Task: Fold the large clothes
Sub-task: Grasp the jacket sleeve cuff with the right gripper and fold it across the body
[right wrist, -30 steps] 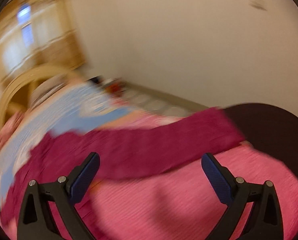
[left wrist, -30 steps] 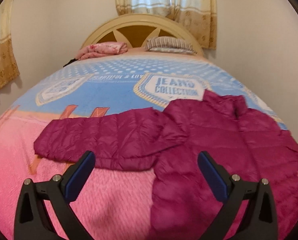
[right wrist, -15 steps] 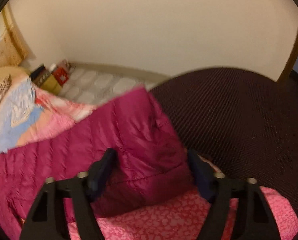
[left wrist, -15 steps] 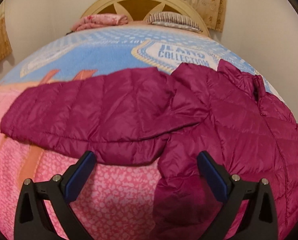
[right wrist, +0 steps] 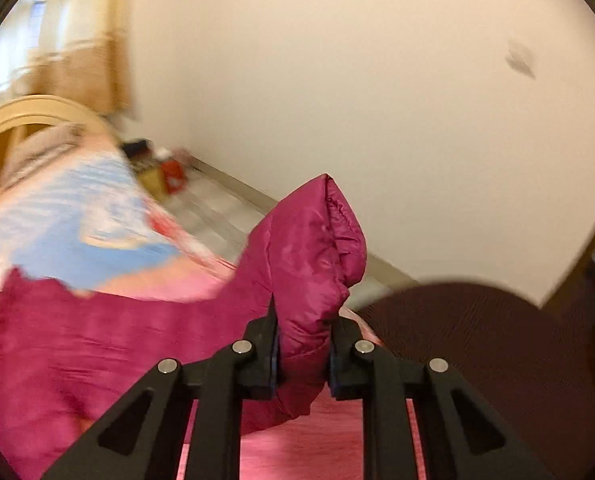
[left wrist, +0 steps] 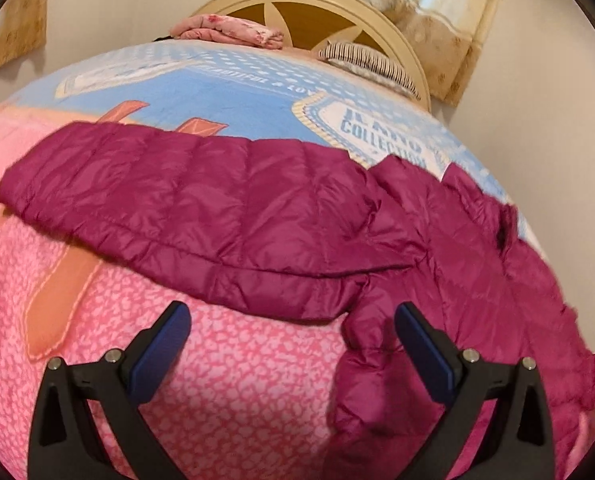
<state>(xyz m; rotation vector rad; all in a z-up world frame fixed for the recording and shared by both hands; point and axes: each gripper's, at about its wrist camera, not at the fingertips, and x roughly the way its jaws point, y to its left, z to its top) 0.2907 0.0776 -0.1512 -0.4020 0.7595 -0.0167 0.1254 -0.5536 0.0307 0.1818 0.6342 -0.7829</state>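
A magenta quilted puffer jacket [left wrist: 437, 248] lies spread on the bed, one sleeve [left wrist: 169, 208] stretched out to the left. My left gripper [left wrist: 293, 324] hangs open just over the armpit fold, where that sleeve meets the body; nothing is between its blue pads [left wrist: 159, 354]. In the right wrist view the jaws of my right gripper [right wrist: 303, 344] are closing and pinch the cuff end of the other sleeve [right wrist: 317, 248], which sticks up above the fingers, lifted off the bed. The jacket body [right wrist: 77, 344] trails away to the left, blurred.
The bed has a pink and blue blanket [left wrist: 225, 392], a cream headboard [left wrist: 309, 0], a striped pillow [left wrist: 369, 62] and folded pink cloth [left wrist: 229, 32]. A dark woven round seat [right wrist: 489, 344] stands at the bed's right. Boxes and bottles [right wrist: 165, 170] sit on the floor by the wall.
My right gripper went from wide open to pinching the sleeve cuff and lifted it. My left gripper came down closer to the jacket, its view rolled, and it stayed open.
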